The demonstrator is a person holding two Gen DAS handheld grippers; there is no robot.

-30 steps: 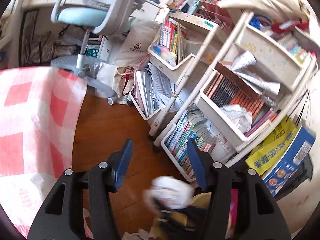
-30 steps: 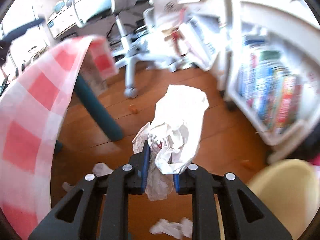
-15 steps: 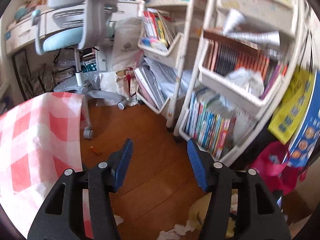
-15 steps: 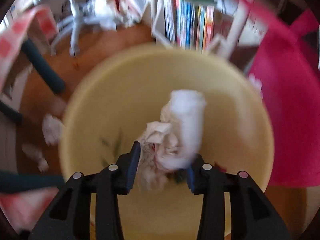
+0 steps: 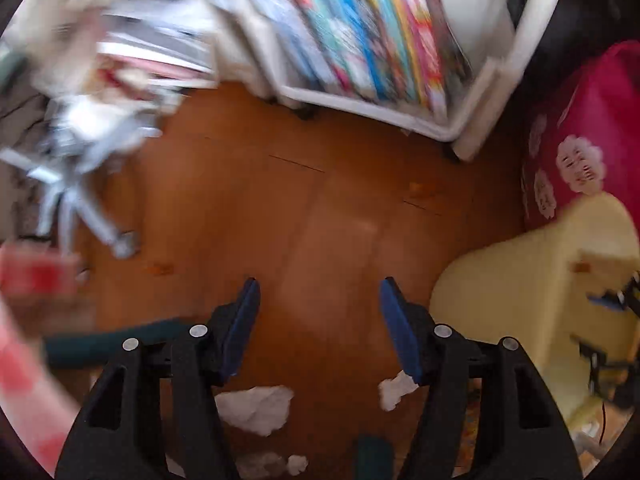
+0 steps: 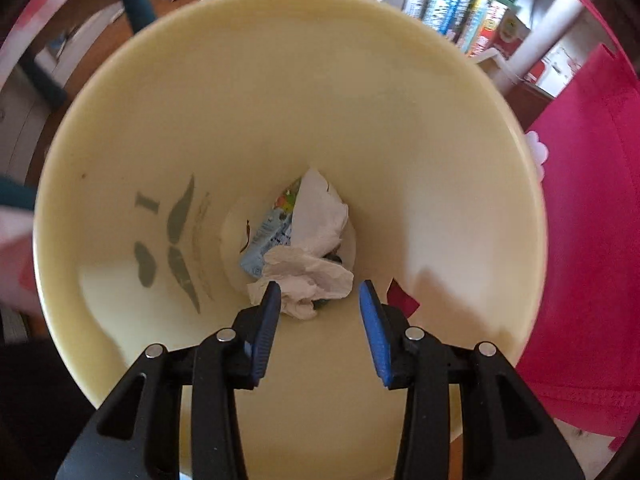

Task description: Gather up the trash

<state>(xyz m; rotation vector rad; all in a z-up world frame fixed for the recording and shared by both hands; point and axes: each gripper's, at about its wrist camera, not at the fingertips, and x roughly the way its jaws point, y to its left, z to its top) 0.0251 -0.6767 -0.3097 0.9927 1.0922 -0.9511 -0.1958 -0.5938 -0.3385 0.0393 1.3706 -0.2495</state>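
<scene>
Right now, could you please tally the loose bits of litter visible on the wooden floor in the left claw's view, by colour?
White crumpled paper pieces: 4
Small orange scraps: 2
Total: 6

crumpled paper lies in the bin; more paper scraps on the floor.
</scene>
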